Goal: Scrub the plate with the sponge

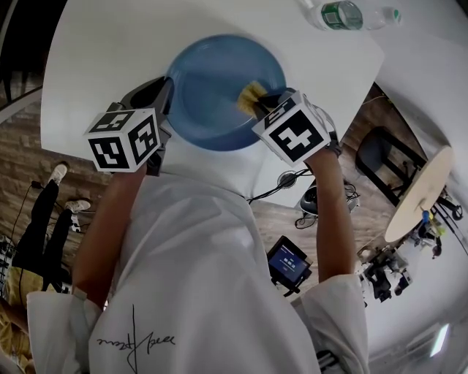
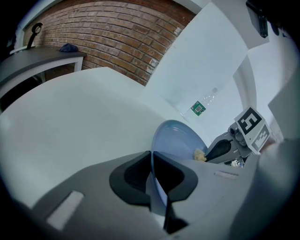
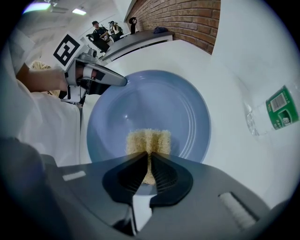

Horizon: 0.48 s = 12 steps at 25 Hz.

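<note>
My left tongs [image 1: 165, 93] pinched the left rim of the blue plate [image 1: 216, 77], at the near edge of the white desk [image 1: 102, 51]. My right tongs [image 1: 262, 104] clamped the yellow sponge [image 1: 250, 95], which pressed on the plate's right inner side. A clear bottle [image 1: 344, 14] with a green label lay far right, well apart.

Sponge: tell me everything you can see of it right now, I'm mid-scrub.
The sponge is a small yellow-tan pad with a coarse, porous surface; no foam is visible. The right gripper has its jaws shut on the sponge's middle, squeezing it so that the free end bulges out in lobes. That end lies against the inner face of the blue plate, near the rim closest to this gripper. Nothing else touches it.
</note>
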Tool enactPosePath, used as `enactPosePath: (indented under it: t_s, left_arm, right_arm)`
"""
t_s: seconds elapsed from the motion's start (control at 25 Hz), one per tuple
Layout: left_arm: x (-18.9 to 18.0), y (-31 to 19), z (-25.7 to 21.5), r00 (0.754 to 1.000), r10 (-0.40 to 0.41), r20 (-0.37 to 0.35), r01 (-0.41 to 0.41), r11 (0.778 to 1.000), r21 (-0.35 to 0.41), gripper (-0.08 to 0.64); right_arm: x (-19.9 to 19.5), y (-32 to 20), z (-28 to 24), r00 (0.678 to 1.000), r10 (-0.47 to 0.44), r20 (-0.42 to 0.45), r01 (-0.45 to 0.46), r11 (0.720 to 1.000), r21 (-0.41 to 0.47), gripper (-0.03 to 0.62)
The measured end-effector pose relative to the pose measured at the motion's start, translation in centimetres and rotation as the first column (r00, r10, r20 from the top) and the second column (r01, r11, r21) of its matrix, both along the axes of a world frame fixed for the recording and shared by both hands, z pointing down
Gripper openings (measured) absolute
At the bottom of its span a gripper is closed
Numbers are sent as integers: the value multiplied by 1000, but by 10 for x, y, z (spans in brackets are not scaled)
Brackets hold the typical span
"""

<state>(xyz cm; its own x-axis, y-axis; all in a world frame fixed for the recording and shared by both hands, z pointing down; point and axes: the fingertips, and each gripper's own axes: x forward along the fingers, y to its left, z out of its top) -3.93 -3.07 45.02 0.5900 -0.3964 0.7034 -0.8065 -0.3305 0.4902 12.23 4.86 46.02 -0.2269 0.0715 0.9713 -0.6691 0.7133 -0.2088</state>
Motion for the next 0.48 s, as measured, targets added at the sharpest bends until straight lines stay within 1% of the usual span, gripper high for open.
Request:
enactPosePath:
  t_s: [0.08, 0.24, 0.48]
  left_arm:
    - [-1, 0, 0, 1000, 4, 4, -4, 1000, 2, 29]
    - [0, 0, 0, 1000, 4, 4, -4, 1000, 3, 29]
    - [-1, 0, -2, 1000, -7, 5, 7, 1000, 9, 29]
  right_arm:
    - [-1, -1, 0, 1000, 22, 0, -22, 1000, 3, 29]
    - [3, -7, -1, 1000, 9, -20, -8, 1000, 16, 29]
    - [3, -20, -2, 999, 23, -35, -21, 998, 54, 29]
